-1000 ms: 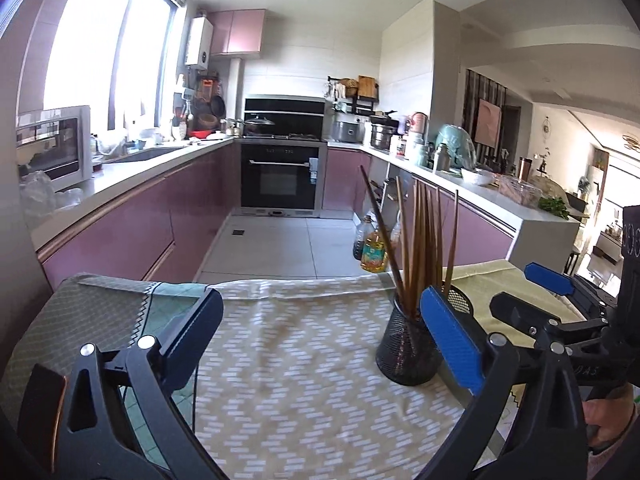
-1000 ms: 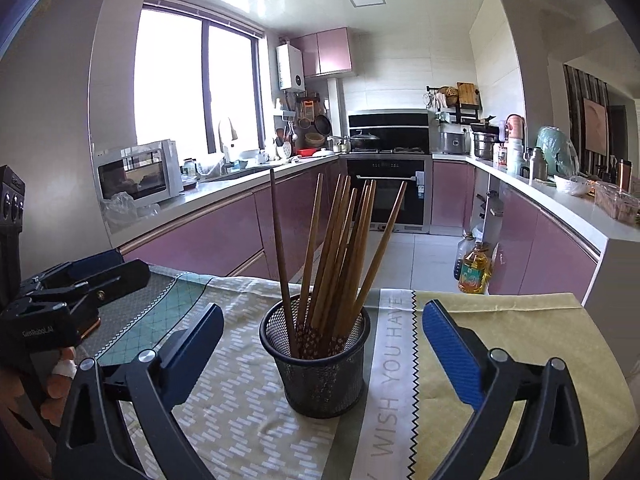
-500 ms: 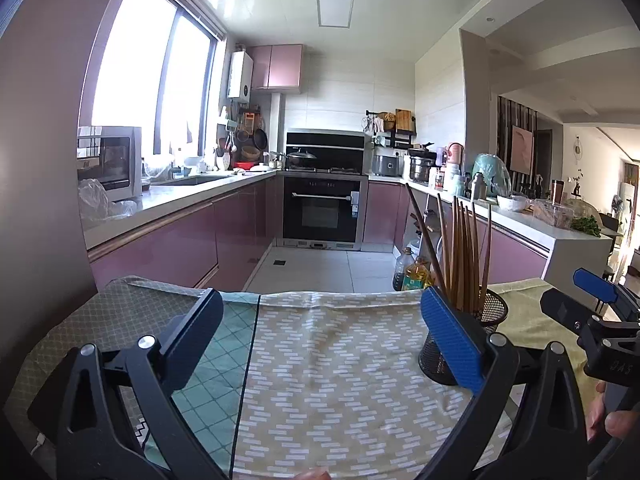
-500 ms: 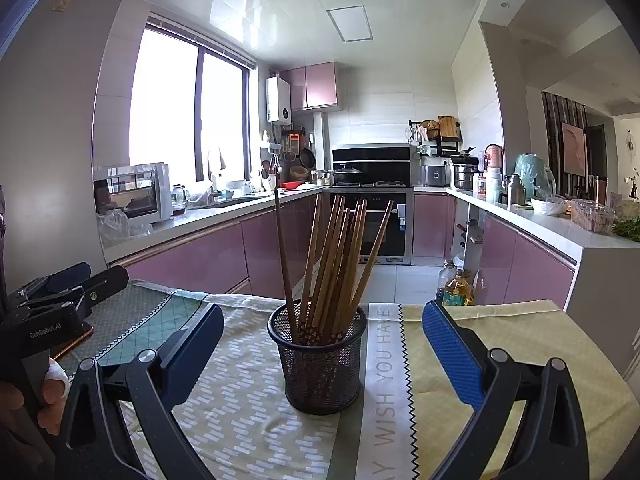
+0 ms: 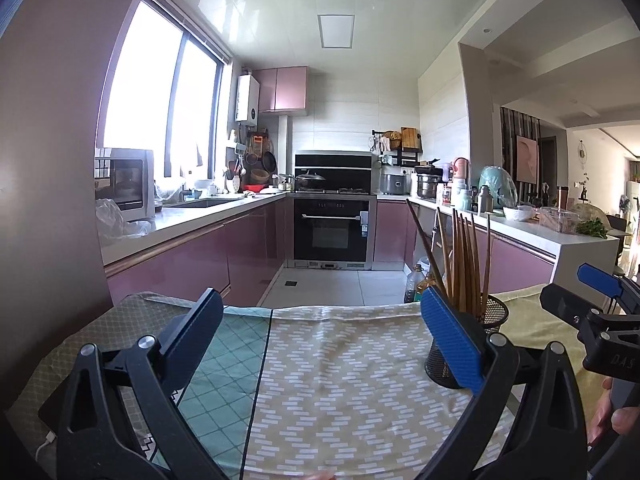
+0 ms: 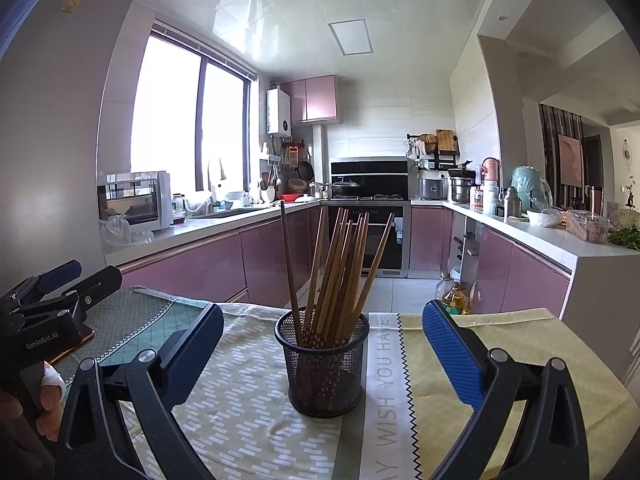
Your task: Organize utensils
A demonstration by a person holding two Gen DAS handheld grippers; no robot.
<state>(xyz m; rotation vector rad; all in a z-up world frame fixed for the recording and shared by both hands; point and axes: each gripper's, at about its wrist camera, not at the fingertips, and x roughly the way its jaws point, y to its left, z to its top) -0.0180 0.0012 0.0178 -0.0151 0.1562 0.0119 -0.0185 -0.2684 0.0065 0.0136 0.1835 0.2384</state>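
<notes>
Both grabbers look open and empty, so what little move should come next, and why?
Probably ease the right hand-held gripper back from the mesh cup. All the chopsticks already stand in it, none lie loose on the tablecloth, and both hand-held grippers are empty.

I'm seeing black wire-mesh metal holder, matt brown wooden chopsticks, woven patterned cloth, glossy pink cabinet fronts.

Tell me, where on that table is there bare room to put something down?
Bare cloth lies left of the mesh holder, toward the teal cloth, and right of it on the yellow cloth past the lettered strip. The holder itself is packed with chopsticks. Both grippers hang open, empty.
</notes>
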